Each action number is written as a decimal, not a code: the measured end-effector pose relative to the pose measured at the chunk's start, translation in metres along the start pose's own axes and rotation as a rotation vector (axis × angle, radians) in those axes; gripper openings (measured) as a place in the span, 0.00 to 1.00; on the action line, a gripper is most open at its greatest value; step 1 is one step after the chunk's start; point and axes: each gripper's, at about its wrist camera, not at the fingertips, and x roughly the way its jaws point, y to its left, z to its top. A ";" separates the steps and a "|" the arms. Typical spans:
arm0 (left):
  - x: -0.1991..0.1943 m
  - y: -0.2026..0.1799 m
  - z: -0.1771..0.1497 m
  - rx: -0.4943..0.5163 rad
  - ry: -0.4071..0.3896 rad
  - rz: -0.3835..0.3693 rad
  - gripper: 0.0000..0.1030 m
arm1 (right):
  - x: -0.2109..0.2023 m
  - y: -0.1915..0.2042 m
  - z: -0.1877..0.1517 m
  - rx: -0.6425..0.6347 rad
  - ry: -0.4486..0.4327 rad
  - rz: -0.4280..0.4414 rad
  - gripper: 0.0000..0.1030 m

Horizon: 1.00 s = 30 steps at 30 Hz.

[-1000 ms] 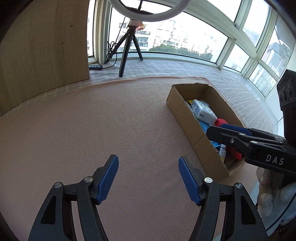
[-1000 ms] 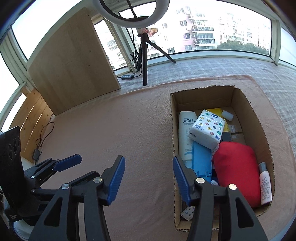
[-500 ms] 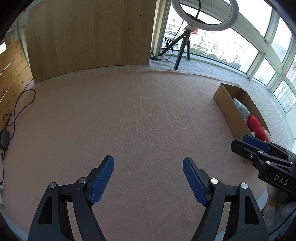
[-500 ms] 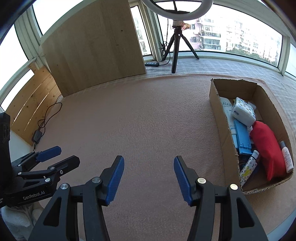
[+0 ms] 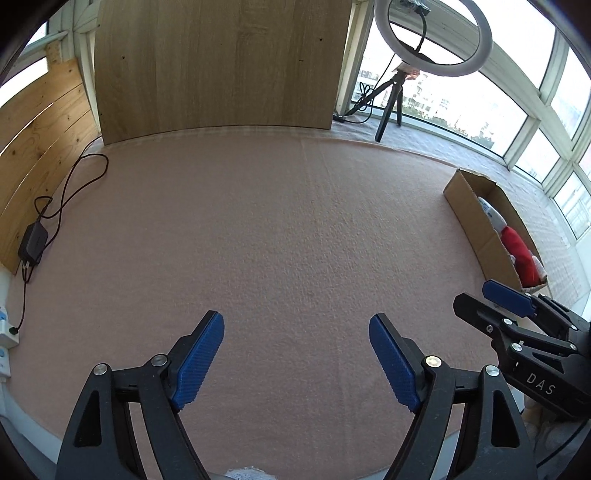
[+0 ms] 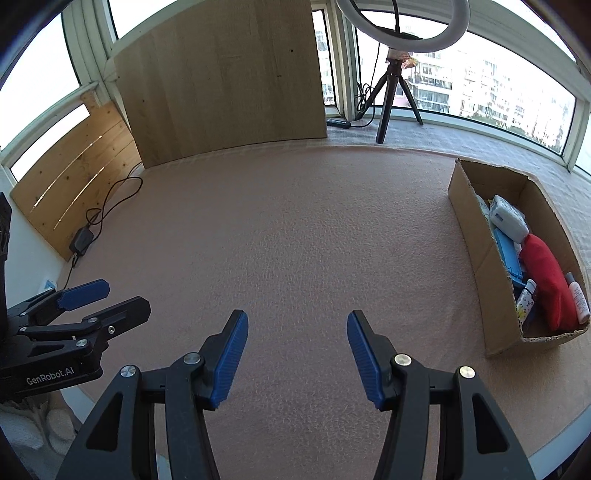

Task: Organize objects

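Left gripper (image 5: 295, 354): hovering nearest the lens with jaws standing wide apart, holding nothing; ribbed blue pads on black plastic arms
Right gripper (image 6: 297, 356): likewise gaping and carrying nothing; same ribbed blue pads, silver pivot screws showing
Mat (image 6: 314, 240): pinkish felt-like cover lying flat, fine pebbled nap; no loose objects showing on it in either view
Cardboard box (image 6: 476, 240): sitting well apart from both grippers, on the right side of the mat; plain brown corrugated walls, long rectangular shape, flaps torn off
Box contents: red soft pouch (image 6: 546, 280), blue flat case (image 6: 508, 254), white tissue pack (image 6: 508, 218), small bottles (image 6: 576, 293) all lying inside
Progress: judging by the bare mat, sorting is appearing finished or nearly so
Backdrop: wooden panel (image 6: 221, 74) standing upright; ring light (image 6: 402, 22) on a black tripod beyond
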 end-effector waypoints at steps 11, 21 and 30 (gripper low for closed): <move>-0.005 0.002 -0.004 0.028 0.001 0.017 0.82 | -0.004 0.004 -0.007 0.035 -0.006 0.005 0.51; 0.000 -0.003 -0.002 0.037 0.001 0.009 0.82 | -0.005 0.005 -0.007 0.030 -0.006 -0.008 0.51; 0.005 -0.008 0.002 0.035 0.004 0.005 0.82 | -0.004 0.000 -0.005 0.031 0.000 -0.002 0.51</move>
